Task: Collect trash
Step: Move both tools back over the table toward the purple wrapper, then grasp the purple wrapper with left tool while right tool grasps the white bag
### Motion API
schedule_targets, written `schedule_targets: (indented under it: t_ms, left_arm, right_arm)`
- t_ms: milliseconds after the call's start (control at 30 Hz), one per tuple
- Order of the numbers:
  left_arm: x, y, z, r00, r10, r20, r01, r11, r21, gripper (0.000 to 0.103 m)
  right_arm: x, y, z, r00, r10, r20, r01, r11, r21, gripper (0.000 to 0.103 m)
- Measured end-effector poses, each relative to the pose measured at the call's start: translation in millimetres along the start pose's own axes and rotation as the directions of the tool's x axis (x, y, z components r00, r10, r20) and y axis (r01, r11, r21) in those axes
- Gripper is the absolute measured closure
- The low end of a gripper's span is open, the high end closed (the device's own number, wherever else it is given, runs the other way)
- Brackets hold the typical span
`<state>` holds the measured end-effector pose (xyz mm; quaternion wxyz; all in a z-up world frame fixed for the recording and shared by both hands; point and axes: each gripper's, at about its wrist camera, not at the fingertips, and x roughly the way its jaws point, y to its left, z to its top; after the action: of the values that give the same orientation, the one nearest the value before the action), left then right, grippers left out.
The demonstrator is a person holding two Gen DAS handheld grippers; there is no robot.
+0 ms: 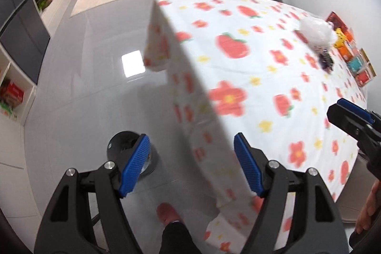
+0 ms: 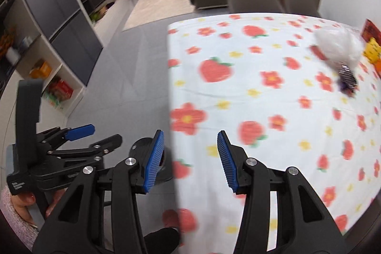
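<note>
Nearest to the cameras, both tongs are released and grasp nothing: the left tongs hang over the worktop's edge and the grey floor, and the right tongs hang over the near part of the flowered cloth. Below them on the floor stands one round dark bin, beside the worktop. The near and middle parts of the cloth carry no trash that I can see. On the far right side lie two pieces, as far as the blur allows: one crumpled white plastic bag and one small dark wrapper just beside it. Behind them are some colourful boxes, too blurred to count. I judge that collecting is not finished; these two pieces must yet go to the bin.
</note>
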<state>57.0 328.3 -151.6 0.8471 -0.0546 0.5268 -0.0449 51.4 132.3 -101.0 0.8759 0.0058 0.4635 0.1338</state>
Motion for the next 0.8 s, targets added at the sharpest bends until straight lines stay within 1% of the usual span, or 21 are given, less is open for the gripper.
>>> schedule_targets:
  t_ms: [100,133,200,333,433,600,733,800]
  left_arm:
    - [2,-63,9,1.000,-0.004,0.024,0.004,1.000,0.015,0.030]
    - [4,-85,11,1.000,0.002,0.029,-0.003,1.000,0.013,0.030]
    - [9,-125,14,0.999,-0.007,0.041,0.007,1.000,0.001,0.030]
    - [21,-196,18,0.998,-0.037,0.042,0.038,0.999,-0.021,0.030]
    - [25,-240,29,0.997,-0.069,0.041,0.069,0.998,-0.003,0.030]
    - [35,-298,61,0.994,-0.085,0.063,0.080,0.994,0.074,0.030]
    - [55,-327,92,0.992,-0.111,0.063,0.103,0.987,0.121,0.030]
    - [67,-339,108,0.990,-0.130,0.059,0.121,0.983,0.138,0.030]
  right_arm:
    - [-21,-59,-2,1.000,-0.015,0.022,0.015,1.000,0.013,0.058]
    - [-27,-80,-3,1.000,-0.017,0.024,0.017,1.000,0.011,0.058]
    - [-39,-122,-1,0.999,-0.026,0.037,0.026,1.000,0.001,0.058]
    - [-57,-188,8,0.997,-0.054,0.061,0.055,0.998,-0.009,0.058]
    - [-61,-227,19,0.995,-0.072,0.073,0.072,0.997,-0.002,0.058]
    - [-56,-272,37,0.991,-0.091,0.097,0.090,0.996,0.018,0.058]
    - [-51,-306,54,0.987,-0.115,0.111,0.111,0.993,0.039,0.058]
    - [-48,-319,64,0.982,-0.147,0.116,0.143,0.989,0.047,0.058]
